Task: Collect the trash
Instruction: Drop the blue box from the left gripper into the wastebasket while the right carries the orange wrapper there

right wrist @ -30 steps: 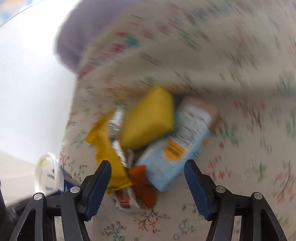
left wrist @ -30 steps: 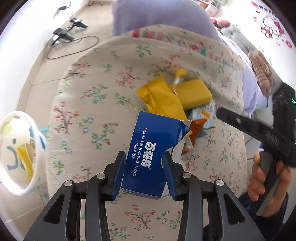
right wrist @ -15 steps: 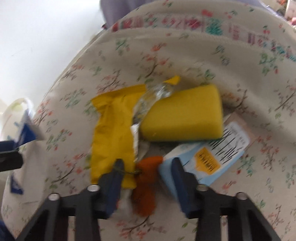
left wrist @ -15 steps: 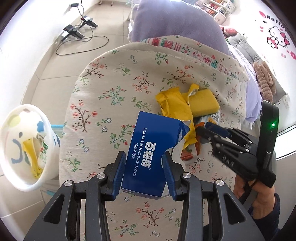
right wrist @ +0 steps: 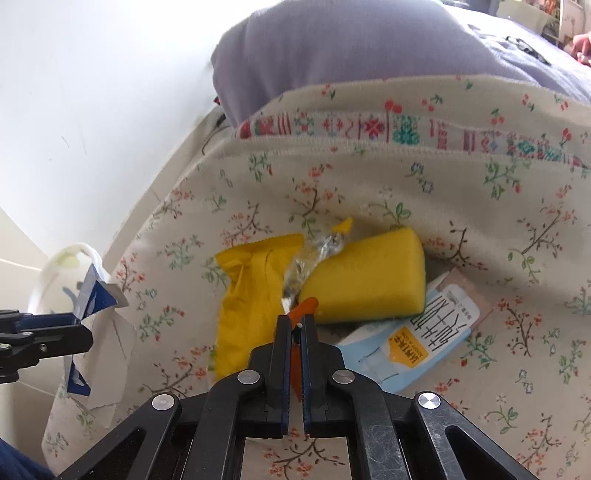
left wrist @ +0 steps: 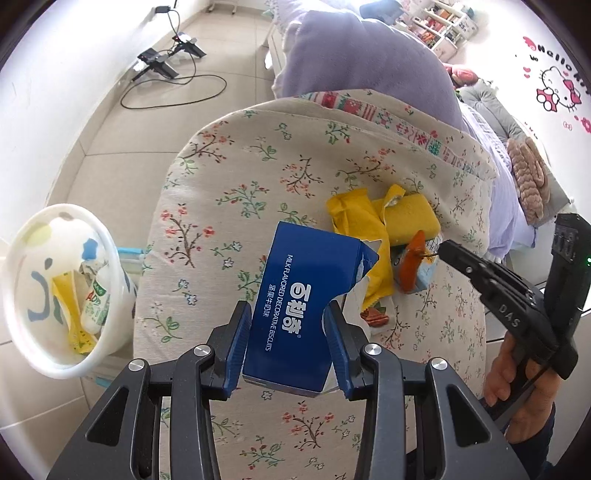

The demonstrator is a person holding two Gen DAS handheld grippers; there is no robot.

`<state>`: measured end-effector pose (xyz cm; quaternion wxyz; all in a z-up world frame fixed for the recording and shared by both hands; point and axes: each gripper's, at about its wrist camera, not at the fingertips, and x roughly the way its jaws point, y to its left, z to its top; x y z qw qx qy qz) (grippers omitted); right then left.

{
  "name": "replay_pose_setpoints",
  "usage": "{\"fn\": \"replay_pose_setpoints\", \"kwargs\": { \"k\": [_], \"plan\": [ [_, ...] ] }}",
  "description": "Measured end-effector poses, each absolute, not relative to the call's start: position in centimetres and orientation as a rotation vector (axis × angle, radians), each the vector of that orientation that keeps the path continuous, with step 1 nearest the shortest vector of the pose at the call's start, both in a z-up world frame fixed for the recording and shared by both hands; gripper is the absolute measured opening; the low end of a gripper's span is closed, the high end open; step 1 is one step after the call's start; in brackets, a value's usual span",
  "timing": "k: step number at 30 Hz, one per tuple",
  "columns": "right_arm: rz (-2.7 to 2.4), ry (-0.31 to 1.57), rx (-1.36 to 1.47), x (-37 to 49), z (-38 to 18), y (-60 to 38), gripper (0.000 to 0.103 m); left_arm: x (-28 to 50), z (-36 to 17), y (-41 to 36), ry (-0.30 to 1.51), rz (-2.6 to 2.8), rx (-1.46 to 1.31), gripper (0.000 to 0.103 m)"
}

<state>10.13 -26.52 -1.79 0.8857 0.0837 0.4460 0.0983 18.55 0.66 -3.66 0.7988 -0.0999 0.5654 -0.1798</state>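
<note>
Right gripper point(right wrist: 294, 325) fingers just closed on orange wrapper point(right wrist: 303, 308), lifting it

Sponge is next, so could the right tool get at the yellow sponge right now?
Probably not yet: the right tool is shut on an orange wrapper. The yellow sponge lies uncovered just beyond.

Floral cloth point(left wrist: 258, 192) draped over a rounded surface, purple blanket point(left wrist: 362, 55) heaped behind it, tiled floor point(left wrist: 122, 122) with a black cable point(left wrist: 177, 96) and black stands point(left wrist: 159, 62), Hello Kitty wall sticker point(left wrist: 557, 92), cluttered shelves point(left wrist: 447, 26) far back.
</note>
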Motion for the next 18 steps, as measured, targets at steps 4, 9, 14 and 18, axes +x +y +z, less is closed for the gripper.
{"fn": "replay_pose_setpoints", "kwargs": {
  "k": [4, 9, 14, 18],
  "plan": [
    [0.224, 0.886, 0.190, 9.5, -0.3, -27.4, 0.002, 18.6, -3.2, 1.6, 1.199, -0.372, -0.231, 0.043],
    [0.262, 0.861, 0.191, 10.0, -0.1, -26.0, 0.002, 18.8, -2.9, 3.7, 1.186, -0.334, -0.260, 0.043],
    [0.340, 0.842, 0.227, 9.9, 0.6, -24.7, 0.002, 19.1, -2.4, 6.8, 1.170, -0.279, -0.299, 0.043],
    [0.419, 0.848, 0.244, 9.9, 0.8, -22.4, 0.002, 19.5, -1.8, 11.2, 1.147, -0.200, -0.362, 0.043]
  ]
}}
